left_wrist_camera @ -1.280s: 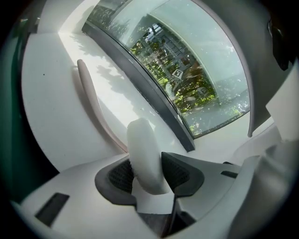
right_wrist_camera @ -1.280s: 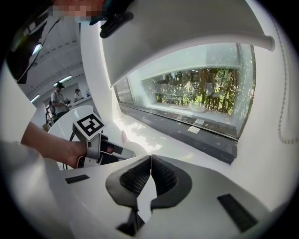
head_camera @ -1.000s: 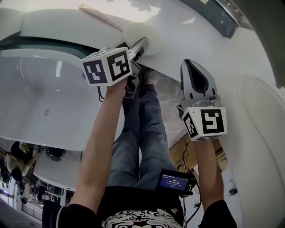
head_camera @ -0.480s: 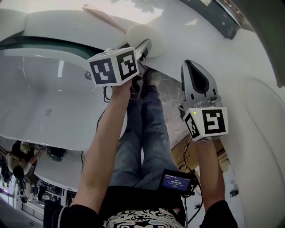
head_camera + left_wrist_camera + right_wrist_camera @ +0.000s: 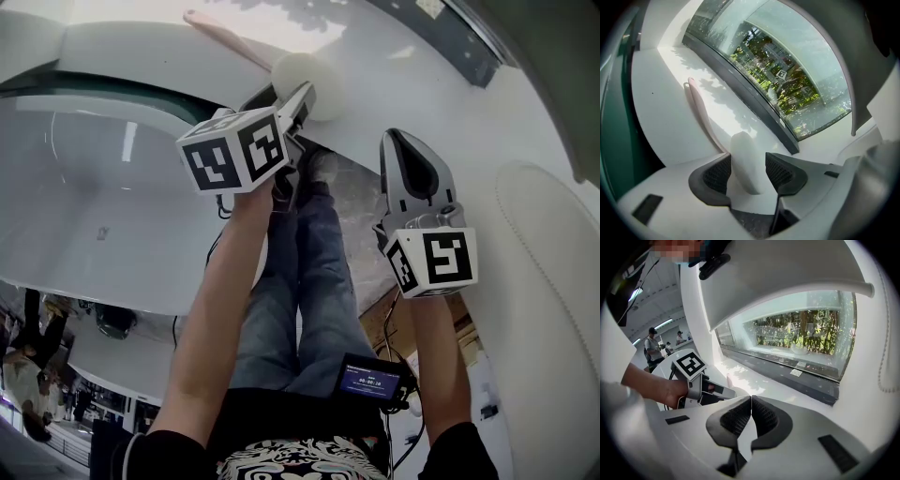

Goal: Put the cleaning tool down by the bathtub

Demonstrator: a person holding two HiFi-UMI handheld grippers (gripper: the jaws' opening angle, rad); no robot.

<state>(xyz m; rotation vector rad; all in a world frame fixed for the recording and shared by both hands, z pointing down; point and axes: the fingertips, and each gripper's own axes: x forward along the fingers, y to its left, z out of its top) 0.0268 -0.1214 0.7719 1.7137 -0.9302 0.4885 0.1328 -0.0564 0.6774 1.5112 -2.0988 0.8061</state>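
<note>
The cleaning tool, a white sponge head (image 5: 307, 73) on a pale pink handle (image 5: 225, 36), lies on the white ledge (image 5: 422, 89) beside the bathtub (image 5: 94, 197). My left gripper (image 5: 302, 101) reaches the sponge head from below. In the left gripper view the sponge head (image 5: 743, 157) stands between the two dark pads (image 5: 782, 172). The jaws are opening, and a thin gap shows at the right pad. The handle (image 5: 701, 112) runs away across the ledge. My right gripper (image 5: 410, 155) hangs to the right over the floor, shut with nothing in it (image 5: 751, 411).
A dark-framed curved window (image 5: 787, 89) runs along the far side of the ledge. The person's legs (image 5: 300, 281) and stone floor (image 5: 361, 220) lie between the tub and a white curved wall (image 5: 553, 281). The left gripper (image 5: 701, 380) shows in the right gripper view.
The left gripper's marker cube has shifted slightly and turned at the sponge head. The tool stays on the ledge. The right gripper has not moved.
</note>
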